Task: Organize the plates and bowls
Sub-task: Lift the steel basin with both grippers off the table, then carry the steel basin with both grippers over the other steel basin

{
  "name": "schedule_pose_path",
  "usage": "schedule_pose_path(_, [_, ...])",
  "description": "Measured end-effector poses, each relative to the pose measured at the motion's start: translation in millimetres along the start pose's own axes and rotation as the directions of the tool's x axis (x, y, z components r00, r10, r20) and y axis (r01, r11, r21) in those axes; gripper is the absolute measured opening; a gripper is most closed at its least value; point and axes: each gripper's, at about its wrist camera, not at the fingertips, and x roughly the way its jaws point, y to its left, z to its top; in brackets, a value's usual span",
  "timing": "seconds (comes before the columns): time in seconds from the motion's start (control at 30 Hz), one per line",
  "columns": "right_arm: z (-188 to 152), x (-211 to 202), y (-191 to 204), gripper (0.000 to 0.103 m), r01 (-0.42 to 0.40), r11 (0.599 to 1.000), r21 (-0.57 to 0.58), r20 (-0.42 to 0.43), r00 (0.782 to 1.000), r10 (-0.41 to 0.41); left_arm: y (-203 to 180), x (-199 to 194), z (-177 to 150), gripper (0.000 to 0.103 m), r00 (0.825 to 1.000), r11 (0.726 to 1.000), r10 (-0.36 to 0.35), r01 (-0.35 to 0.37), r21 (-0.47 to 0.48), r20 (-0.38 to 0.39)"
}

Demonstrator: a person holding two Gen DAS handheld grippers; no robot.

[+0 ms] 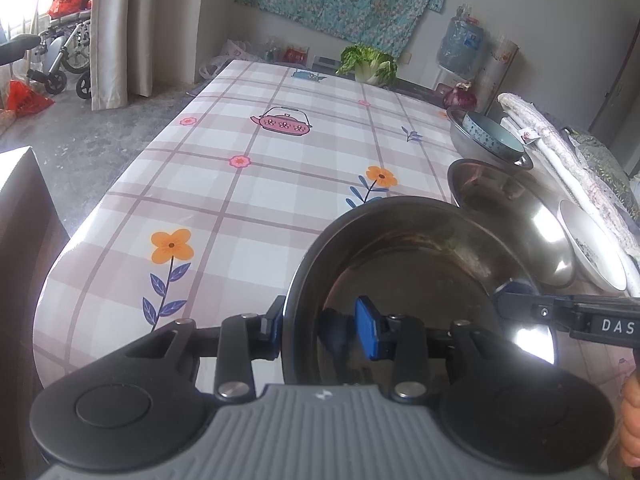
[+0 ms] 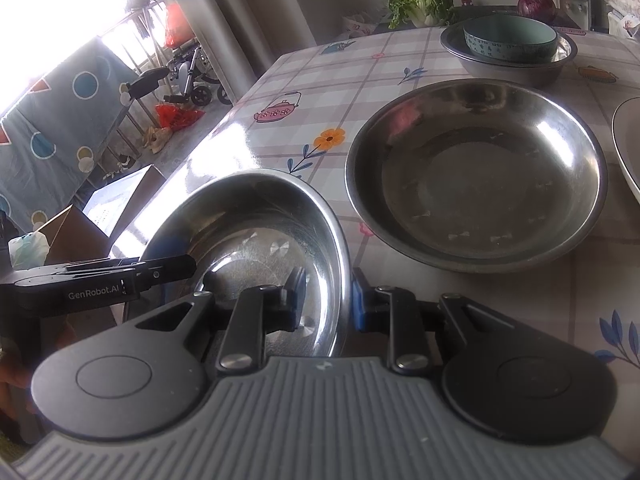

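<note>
Both grippers clamp one steel bowl [image 2: 256,240] by its rim: my left gripper [image 1: 320,328] at 9 o'clock, my right gripper [image 2: 326,300] at 3 o'clock. Each is nearly closed, one pad inside the wall, one outside. The bowl sits at 6 o'clock on the worktop [image 1: 240,184].

Progress: a blue bowl [image 2: 510,42] is already nested in a steel basin [image 2: 516,68] at 1 o'clock. A wide steel dish [image 2: 476,176] and a white plate [image 1: 592,248] remain unstacked.

The plaid cloth lies flat; a cabbage [image 1: 370,62] stands at 12 o'clock.
</note>
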Motion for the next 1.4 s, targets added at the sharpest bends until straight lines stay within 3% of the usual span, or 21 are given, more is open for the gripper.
schedule_pose_path(0.93, [-19,-5,-18,0.024,0.017,1.000,-0.003,-0.014,1.000,-0.017,-15,-2,-13,0.029,0.995,0.998,0.059,-0.059,0.009,-0.084])
schedule_pose_path(1.17, [-32,-13,-17,0.021,0.011,0.999,-0.034,-0.029,1.000,-0.012,-15,-7,-20,0.028,0.996,0.999,0.044,-0.042,0.027,-0.076])
schedule_pose_path(1.4, [-24,-5,-7,0.018,0.015,0.997,-0.069,-0.012,1.000,-0.016,-15,-4,-10,0.027,0.995,0.997,0.082,-0.082,0.014,-0.053])
